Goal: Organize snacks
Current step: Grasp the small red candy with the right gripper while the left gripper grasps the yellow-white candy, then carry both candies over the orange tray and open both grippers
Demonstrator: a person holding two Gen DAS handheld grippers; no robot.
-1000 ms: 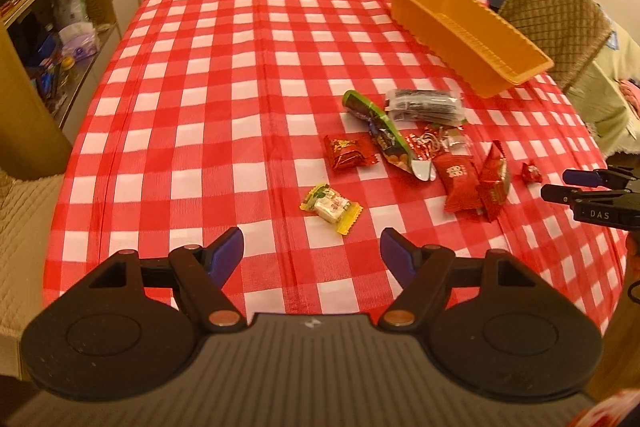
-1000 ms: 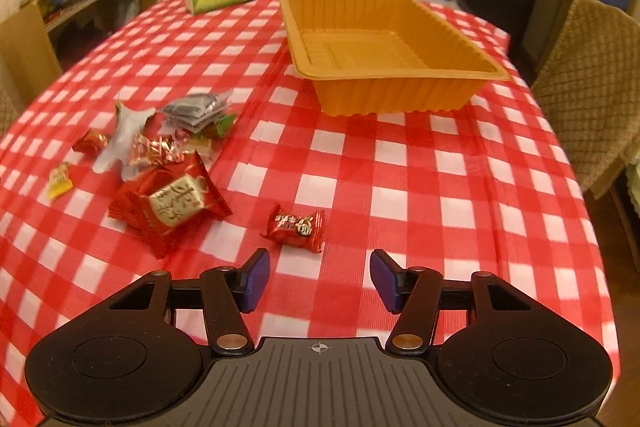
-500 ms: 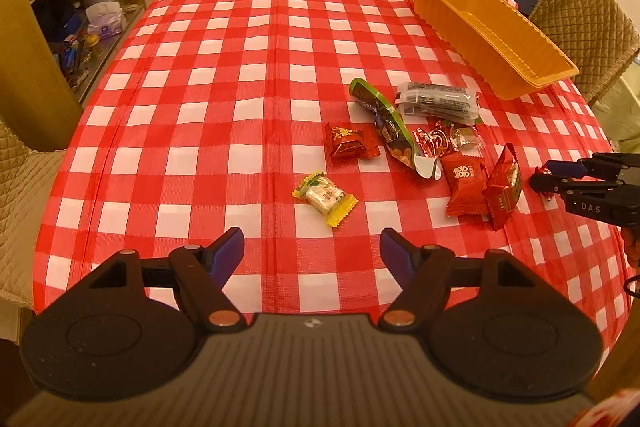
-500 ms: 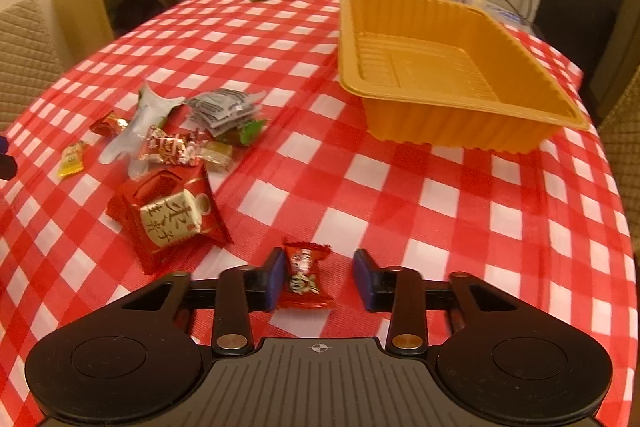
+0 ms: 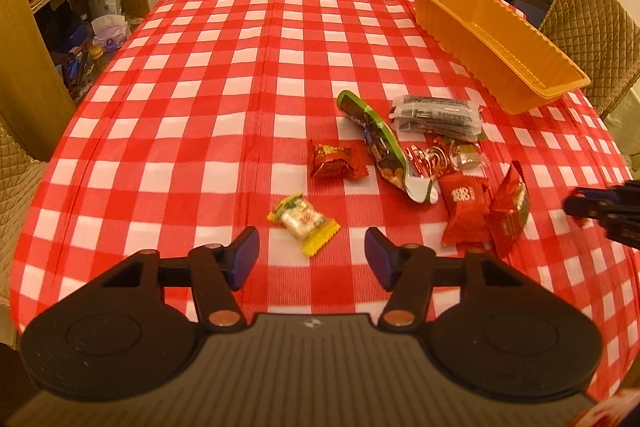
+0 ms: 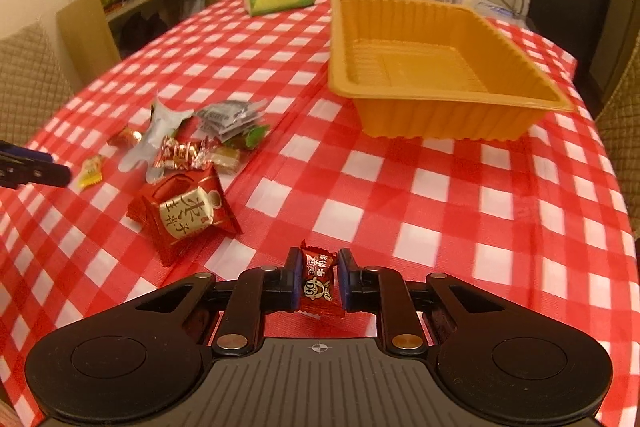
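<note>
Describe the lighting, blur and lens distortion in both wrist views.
Left wrist view: warm orange cast, fisheye bowing the checked tablecloth, mostly sharp; right tongs blurred at the edge. Right wrist view: same warm cast, orange tray and far cloth slightly soft, small red candy sharp, dark vignette in corners.

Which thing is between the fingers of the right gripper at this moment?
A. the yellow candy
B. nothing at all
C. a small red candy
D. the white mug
C: in the right wrist view the right gripper has its jaws closed on a small red candy, while the yellow candy lies on the tablecloth in front of the open left gripper.
</note>
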